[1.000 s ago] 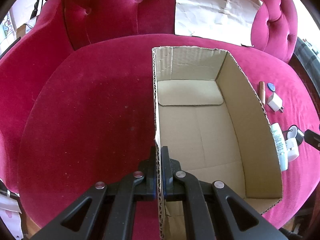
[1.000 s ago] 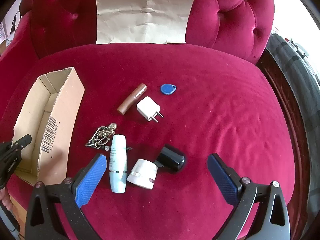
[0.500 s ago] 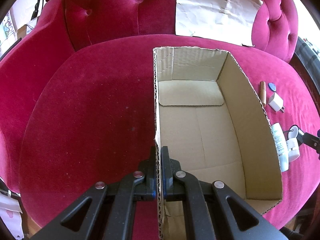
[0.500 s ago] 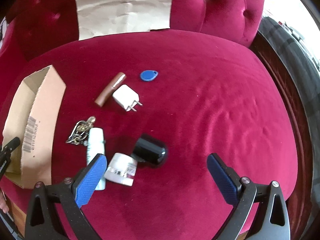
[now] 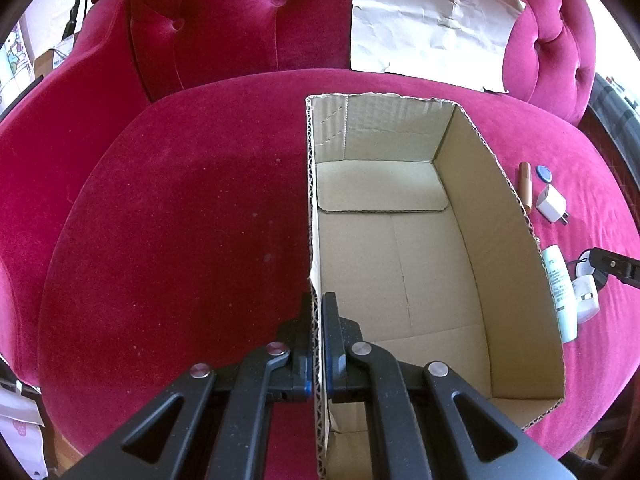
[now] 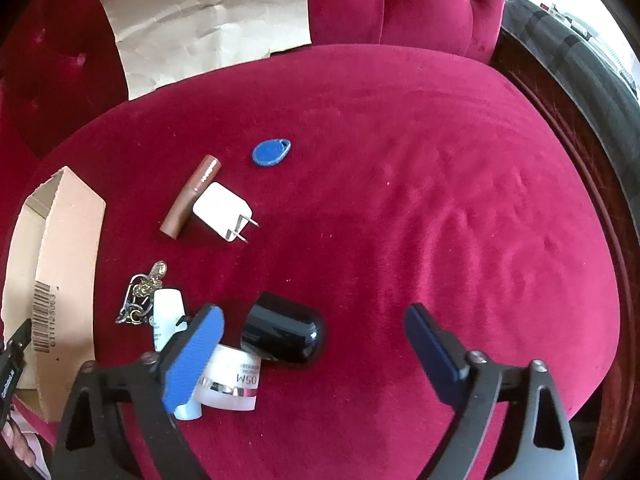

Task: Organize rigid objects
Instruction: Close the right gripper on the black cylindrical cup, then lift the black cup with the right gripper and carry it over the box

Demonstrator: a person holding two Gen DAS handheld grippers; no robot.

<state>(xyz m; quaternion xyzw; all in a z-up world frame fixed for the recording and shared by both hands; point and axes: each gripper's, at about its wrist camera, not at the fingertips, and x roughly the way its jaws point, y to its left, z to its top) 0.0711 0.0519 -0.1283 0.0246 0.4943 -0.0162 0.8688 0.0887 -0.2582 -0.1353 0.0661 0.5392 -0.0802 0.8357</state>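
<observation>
The left tongs [image 5: 318, 344] are clamped on the near end of the left wall of the cardboard box [image 5: 400, 264], which is thereby steadied on the left part of the seat cushion [image 6: 400, 160]; nothing is seen inside the box. The right tongs [image 6: 312, 344] are held wide, with the jaws closing, above the cluster of small things near the front edge of the cushion, just right of the box. A glossy black rounded object [image 6: 284, 332] lies between the pads, nearer the left one, and is not yet pressed by either. Touching it on the near side is a white jar [image 6: 232, 380], and beside that a white tube [image 6: 168, 316] and a bunch of metal charms [image 6: 140, 296]. Farther toward the backrest, a brown lipstick [image 6: 192, 196] and a white plug adapter [image 6: 222, 210] lie touching, with a blue key fob [image 6: 272, 152] apart from them. A sheet of creased paper [image 6: 208, 12] is propped against the backrest. The first pick appears to be in hand: the black object seems to be targeted. The next move calls for the pads to be centred about it without the jar being nudged, then a firm close, a lift, and a carry over the box's right wall.
</observation>
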